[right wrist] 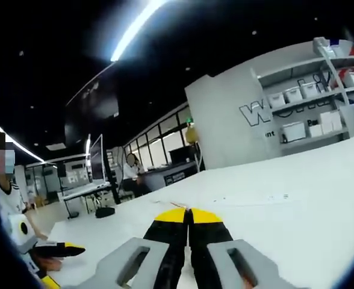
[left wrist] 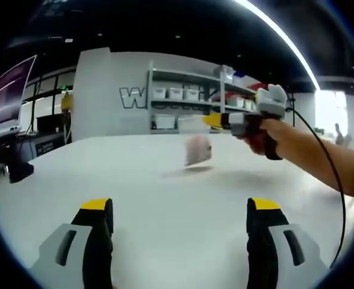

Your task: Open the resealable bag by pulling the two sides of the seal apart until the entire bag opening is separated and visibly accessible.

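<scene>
In the left gripper view, the left gripper (left wrist: 180, 220) rises from the bottom edge with its yellow-tipped jaws spread wide and nothing between them, hovering over a white table (left wrist: 141, 186). Across the table, the right gripper (left wrist: 216, 120) comes in from the right, held in a person's hand (left wrist: 262, 139) with a black cable trailing along the forearm. From its yellow tip hangs the bag (left wrist: 196, 141), a clear, blurred pouch with something pale pink inside, lifted above the table; its faint shadow lies on the surface just below. Behind it stands a shelf (left wrist: 189, 99) of white bins against a grey wall with large letters, and a monitor (left wrist: 8, 93) sits far left.

In the right gripper view, the right gripper (right wrist: 188, 215) has its jaws pressed together, pinching a thin clear edge of the bag (right wrist: 186, 207) that is barely visible at the tips. The white table (right wrist: 297, 198) stretches ahead. At lower left the left gripper (right wrist: 56, 250) shows near the person's body.
</scene>
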The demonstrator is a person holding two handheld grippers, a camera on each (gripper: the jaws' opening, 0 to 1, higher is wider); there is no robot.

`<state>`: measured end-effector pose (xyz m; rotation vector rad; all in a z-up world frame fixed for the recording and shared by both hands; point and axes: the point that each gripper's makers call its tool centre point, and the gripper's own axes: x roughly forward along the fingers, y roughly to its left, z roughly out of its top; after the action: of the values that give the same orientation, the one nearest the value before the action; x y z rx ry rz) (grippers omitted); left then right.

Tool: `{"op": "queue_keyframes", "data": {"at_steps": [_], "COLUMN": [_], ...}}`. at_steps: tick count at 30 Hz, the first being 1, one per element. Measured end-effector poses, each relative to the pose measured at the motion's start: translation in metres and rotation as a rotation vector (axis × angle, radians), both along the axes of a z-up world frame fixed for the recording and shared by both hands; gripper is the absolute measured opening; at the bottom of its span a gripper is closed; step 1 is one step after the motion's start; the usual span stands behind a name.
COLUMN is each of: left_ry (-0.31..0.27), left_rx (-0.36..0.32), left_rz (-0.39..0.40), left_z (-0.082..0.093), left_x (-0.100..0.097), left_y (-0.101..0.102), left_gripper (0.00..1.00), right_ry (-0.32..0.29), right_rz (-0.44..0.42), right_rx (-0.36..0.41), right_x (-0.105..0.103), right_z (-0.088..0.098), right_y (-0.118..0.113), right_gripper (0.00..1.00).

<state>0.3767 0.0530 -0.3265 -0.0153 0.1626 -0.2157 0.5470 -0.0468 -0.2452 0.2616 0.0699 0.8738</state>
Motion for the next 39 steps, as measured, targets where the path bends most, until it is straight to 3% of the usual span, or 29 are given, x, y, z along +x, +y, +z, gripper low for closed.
{"op": "queue_keyframes", "data": {"at_steps": [30, 36, 39], "left_ry": [-0.021, -0.038, -0.04], "left_rx": [0.006, -0.014, -0.066], "left_rz": [-0.015, -0.034, -0.053], "left_z": [0.008, 0.016, 0.017], "left_x": [-0.005, -0.01, -0.016], "left_y": [-0.005, -0.01, -0.016], "left_gripper": [0.9, 0.89, 0.85], "right_ry": [0.028, 0.017, 0.02], "right_rz": [0.02, 0.024, 0.03], "right_rx": [0.074, 0.09, 0.094], "right_x": [-0.034, -0.044, -0.049], "right_z": [0.001, 0.003, 0.001], "right_y": [-0.005, -0.006, -0.006], "right_gripper": [0.0, 0.0, 0.0]}}
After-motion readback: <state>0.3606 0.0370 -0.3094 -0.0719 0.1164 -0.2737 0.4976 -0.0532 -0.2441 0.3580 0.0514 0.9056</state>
